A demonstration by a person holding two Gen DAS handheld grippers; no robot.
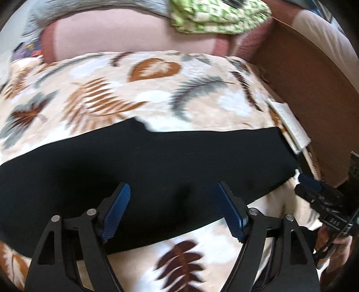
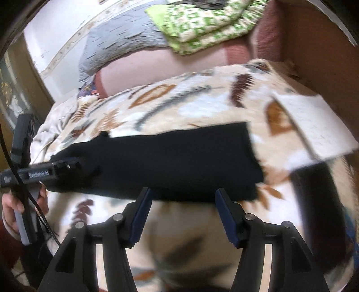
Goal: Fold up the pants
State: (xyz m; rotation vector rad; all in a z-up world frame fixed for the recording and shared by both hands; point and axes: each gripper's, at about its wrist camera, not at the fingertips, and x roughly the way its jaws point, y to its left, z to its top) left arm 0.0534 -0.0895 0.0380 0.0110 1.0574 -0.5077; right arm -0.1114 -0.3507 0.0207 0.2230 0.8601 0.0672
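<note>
Black pants (image 1: 157, 161) lie flat as a long band across a leaf-print blanket (image 1: 145, 94); they also show in the right wrist view (image 2: 170, 161). My left gripper (image 1: 174, 193) is open and empty, its blue pads above the near edge of the pants. My right gripper (image 2: 182, 197) is open and empty, fingertips at the near edge of the pants near their right end. The right gripper also shows at the right edge of the left wrist view (image 1: 314, 186), beside the pants' end. The left gripper's body (image 2: 44, 173) lies over the pants' left end.
A white folded cloth (image 2: 318, 125) lies on the blanket at the right. A green patterned quilt (image 1: 219, 15), a grey cloth (image 2: 125, 42) and a pink pillow (image 1: 125, 38) sit at the back. A brown board (image 1: 303, 89) borders the right side.
</note>
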